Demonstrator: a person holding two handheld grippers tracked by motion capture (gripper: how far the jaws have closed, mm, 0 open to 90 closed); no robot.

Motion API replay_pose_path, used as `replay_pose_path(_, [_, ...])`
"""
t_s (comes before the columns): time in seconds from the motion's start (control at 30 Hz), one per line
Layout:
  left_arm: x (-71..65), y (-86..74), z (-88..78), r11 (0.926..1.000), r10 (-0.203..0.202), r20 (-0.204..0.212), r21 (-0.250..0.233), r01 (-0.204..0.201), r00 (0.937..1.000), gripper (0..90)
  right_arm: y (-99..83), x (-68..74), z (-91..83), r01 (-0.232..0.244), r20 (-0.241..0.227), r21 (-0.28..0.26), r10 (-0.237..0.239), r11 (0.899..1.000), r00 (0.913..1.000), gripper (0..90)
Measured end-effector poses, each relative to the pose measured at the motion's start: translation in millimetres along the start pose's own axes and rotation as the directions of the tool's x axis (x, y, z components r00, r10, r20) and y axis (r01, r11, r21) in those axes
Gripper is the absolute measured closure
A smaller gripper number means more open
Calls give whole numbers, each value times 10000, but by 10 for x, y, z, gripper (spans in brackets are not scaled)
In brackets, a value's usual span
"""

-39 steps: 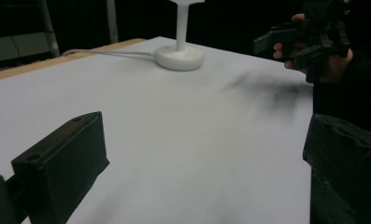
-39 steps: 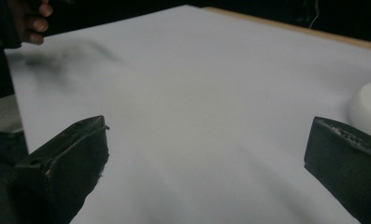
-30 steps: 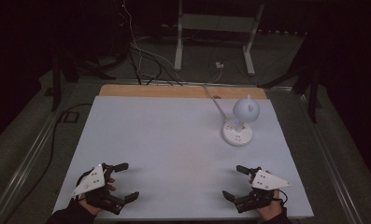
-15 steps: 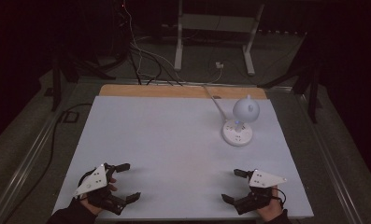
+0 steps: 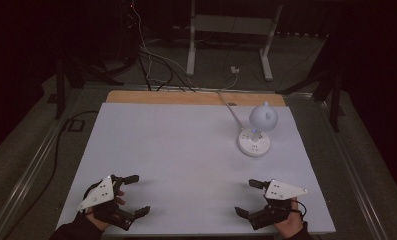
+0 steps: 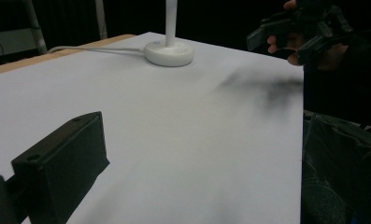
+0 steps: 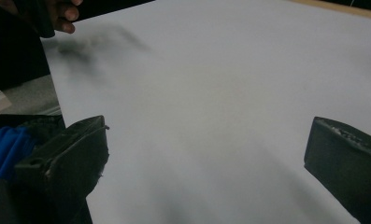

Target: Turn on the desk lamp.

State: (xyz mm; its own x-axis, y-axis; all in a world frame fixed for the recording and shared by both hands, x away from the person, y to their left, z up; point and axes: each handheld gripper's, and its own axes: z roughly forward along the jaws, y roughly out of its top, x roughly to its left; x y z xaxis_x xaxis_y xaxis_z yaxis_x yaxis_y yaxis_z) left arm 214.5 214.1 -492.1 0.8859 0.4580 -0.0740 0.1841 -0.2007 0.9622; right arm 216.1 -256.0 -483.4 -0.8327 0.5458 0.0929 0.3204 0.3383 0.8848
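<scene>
Hovering low at the bottom of the high view, both sets of tongs sit over the near edge of the counter [image 5: 186, 150], the left tongs [image 5: 134, 195] at lower left and the right tongs [image 5: 250, 197] at lower right, well apart from each other. Each has its jaws spread wide with nothing between them; the left gripper view and the right gripper view both show bare white surface between the two black jaws. My guess is that they are parked here, level and apart, as a ready stance, so that either hand can set off without crossing the other.

Nearest to them is a small white lamp [image 5: 258, 130], standing upright in the right half of the frame, above the right tongs and clear of both. Its round base [image 6: 169, 52] rests flat on the counter, with the stem rising from it and a white cord [image 6: 94, 48] running off toward the far wooden edge. It probably stands at the back so the cord reaches the floor behind. The right tongs look the likelier to reach it, being on that side.
</scene>
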Motion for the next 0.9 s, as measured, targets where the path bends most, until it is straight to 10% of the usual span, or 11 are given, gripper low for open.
replay_pose_path(0.9, [8, 2, 0, 9999, -120, 130, -71, 121, 9998, 4, 285, -213, -89, -24, 950, -590, 80, 9983, 9954, 0])
